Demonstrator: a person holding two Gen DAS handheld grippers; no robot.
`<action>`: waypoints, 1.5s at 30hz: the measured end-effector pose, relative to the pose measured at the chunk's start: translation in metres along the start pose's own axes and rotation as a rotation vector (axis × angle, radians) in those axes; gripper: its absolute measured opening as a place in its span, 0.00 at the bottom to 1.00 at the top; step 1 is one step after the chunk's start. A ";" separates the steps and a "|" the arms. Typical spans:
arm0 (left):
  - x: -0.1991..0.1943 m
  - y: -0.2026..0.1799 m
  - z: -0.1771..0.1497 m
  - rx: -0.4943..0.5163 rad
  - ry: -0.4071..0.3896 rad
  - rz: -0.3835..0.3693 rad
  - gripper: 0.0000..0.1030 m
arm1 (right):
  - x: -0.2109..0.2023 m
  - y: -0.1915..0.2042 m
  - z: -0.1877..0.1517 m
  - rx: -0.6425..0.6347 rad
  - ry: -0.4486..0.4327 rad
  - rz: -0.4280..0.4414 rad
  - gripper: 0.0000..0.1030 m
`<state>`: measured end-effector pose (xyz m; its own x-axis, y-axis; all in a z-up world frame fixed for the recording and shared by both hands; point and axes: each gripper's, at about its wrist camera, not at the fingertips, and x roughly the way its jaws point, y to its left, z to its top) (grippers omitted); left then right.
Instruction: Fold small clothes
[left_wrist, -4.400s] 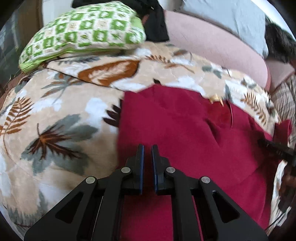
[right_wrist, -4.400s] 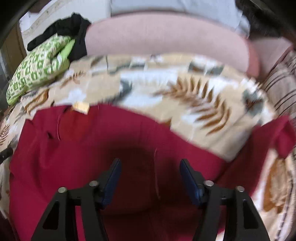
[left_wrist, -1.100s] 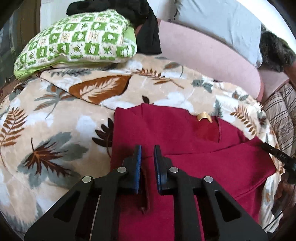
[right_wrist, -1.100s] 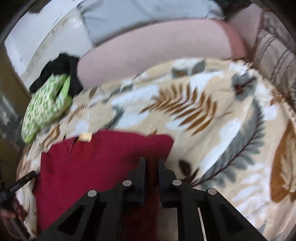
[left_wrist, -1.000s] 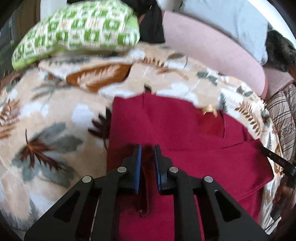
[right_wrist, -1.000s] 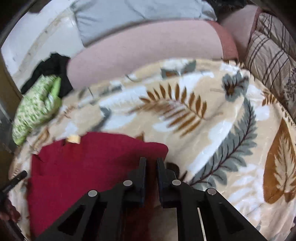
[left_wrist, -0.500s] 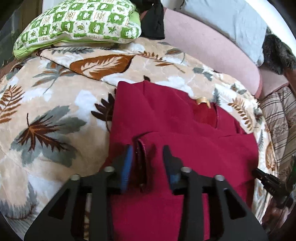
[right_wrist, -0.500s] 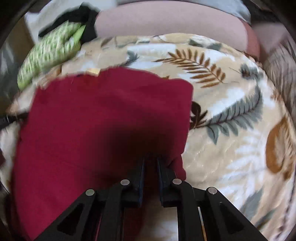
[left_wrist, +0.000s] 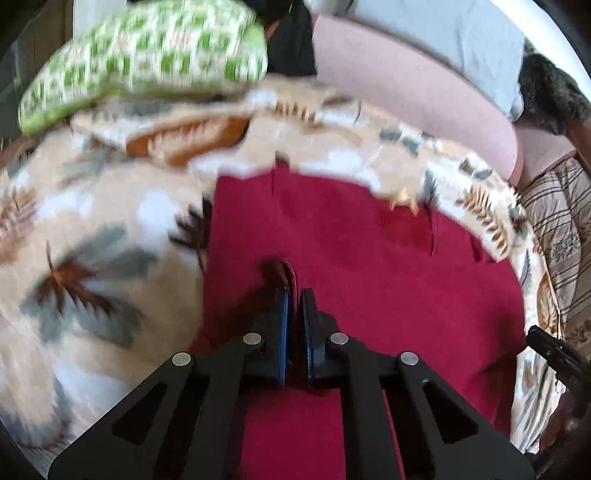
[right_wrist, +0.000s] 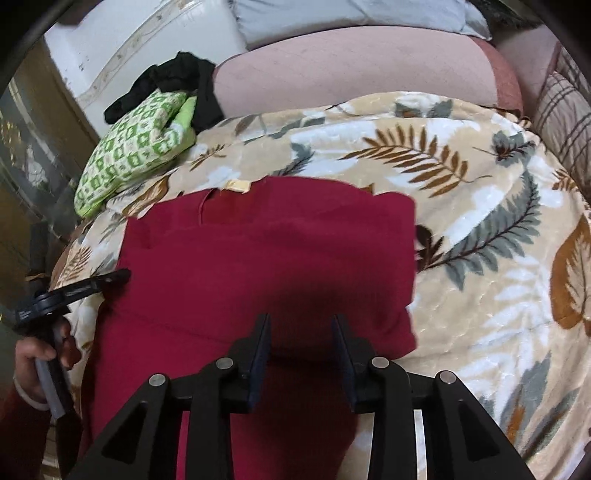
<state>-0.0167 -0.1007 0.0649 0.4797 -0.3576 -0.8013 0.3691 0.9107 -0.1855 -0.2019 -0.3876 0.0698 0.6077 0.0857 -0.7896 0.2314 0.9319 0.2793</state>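
Note:
A dark red garment (left_wrist: 362, 266) lies partly folded on a leaf-patterned beige blanket (left_wrist: 92, 229). A small yellow tag (left_wrist: 404, 197) shows at its far edge. My left gripper (left_wrist: 294, 295) is shut on a raised fold of the red cloth near its left side. In the right wrist view the same garment (right_wrist: 258, 258) lies flat with its folded right edge toward the blanket (right_wrist: 480, 236). My right gripper (right_wrist: 301, 325) is open just above the cloth, holding nothing. The left gripper tool and the hand holding it show at the left (right_wrist: 70, 291).
A green checked pillow (right_wrist: 136, 144) and black clothing (right_wrist: 177, 77) lie at the back left. A pink cushion (right_wrist: 351, 59) and a grey pillow (left_wrist: 436, 40) run along the back. A striped cushion (left_wrist: 561, 218) is on the right.
My left gripper went from open to shut on a fold of the red cloth. My right gripper went from shut on the garment's edge to open, leaving the cloth lying folded.

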 end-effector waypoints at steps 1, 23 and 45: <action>-0.006 0.000 0.006 0.006 -0.028 0.006 0.06 | -0.002 -0.001 0.002 0.003 -0.009 -0.002 0.31; 0.006 0.010 -0.012 -0.064 0.076 -0.038 0.24 | 0.011 0.004 -0.011 0.004 0.058 -0.010 0.34; 0.022 -0.008 -0.015 -0.008 0.091 -0.070 0.06 | 0.022 0.004 -0.009 0.029 0.074 0.019 0.37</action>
<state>-0.0207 -0.1126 0.0404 0.3781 -0.4009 -0.8345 0.3926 0.8857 -0.2476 -0.1945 -0.3788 0.0492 0.5547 0.1305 -0.8217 0.2425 0.9194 0.3097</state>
